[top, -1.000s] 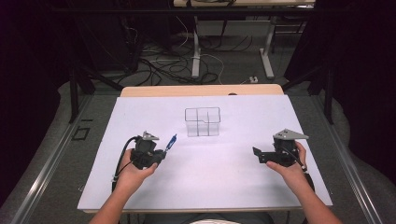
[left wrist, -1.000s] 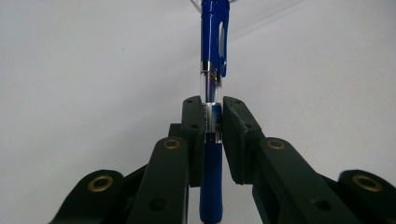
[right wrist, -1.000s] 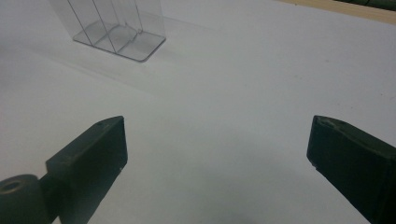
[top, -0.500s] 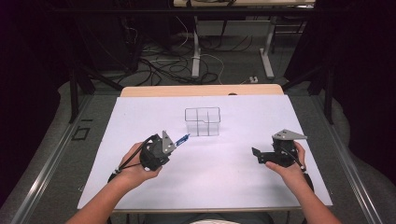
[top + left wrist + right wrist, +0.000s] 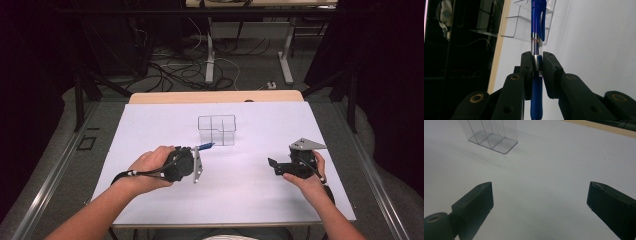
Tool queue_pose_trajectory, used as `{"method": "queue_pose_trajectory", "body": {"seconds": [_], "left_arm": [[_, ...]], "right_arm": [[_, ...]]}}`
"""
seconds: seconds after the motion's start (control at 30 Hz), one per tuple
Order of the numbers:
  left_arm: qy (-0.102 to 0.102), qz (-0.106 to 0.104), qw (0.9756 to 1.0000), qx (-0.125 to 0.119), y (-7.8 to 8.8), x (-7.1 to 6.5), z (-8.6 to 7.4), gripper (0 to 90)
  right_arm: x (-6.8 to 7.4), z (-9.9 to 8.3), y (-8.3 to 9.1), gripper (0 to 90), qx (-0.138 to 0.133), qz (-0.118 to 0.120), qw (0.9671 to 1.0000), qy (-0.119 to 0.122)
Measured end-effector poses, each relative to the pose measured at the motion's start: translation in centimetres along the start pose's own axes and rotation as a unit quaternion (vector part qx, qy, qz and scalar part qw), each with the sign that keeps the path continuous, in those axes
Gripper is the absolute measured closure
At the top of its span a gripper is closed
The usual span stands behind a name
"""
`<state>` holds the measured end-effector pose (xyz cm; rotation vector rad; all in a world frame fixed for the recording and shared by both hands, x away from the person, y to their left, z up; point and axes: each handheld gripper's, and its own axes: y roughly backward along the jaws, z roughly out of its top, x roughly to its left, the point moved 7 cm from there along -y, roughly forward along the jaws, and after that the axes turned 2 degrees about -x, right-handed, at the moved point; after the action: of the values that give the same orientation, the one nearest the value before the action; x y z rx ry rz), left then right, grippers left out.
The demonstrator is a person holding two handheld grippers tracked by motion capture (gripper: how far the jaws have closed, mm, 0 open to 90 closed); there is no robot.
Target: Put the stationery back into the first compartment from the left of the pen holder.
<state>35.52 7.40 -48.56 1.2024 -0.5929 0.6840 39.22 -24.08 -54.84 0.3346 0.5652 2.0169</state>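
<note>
A blue pen [image 5: 537,32] with a clip is clamped between the jaws of my left gripper [image 5: 537,63]; in the high view the pen [image 5: 205,146] pokes out toward a clear plastic organizer [image 5: 216,130] with compartments, just short of its front left corner. The left gripper [image 5: 197,150] is rolled onto its side, held above the white table [image 5: 240,200]. My right gripper [image 5: 272,167] rests low at the right, jaws wide apart with nothing between them [image 5: 540,200]. The organizer [image 5: 491,135] stands farther off in the right gripper view.
The white sheet ends at a wooden table edge [image 5: 215,96] at the back. Beyond it lie cables and desk legs [image 5: 210,55] on a dark floor. A metal rail [image 5: 55,175] runs along the left side.
My left hand has carried the pen rightward and up toward the organizer, rolling the gripper onto its side. The right gripper has stayed put.
</note>
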Motion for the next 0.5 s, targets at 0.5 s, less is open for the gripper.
{"method": "queue_pose_trajectory", "body": {"seconds": [0.5], "left_arm": [[-0.151, 0.027, 0.9880, 0.014, -1.0, -1.9, 1.7, 79.2]], "right_arm": [[4.9, 5.2, -0.3, 22.1, -0.021, 0.029, 0.9589, 0.282]]}}
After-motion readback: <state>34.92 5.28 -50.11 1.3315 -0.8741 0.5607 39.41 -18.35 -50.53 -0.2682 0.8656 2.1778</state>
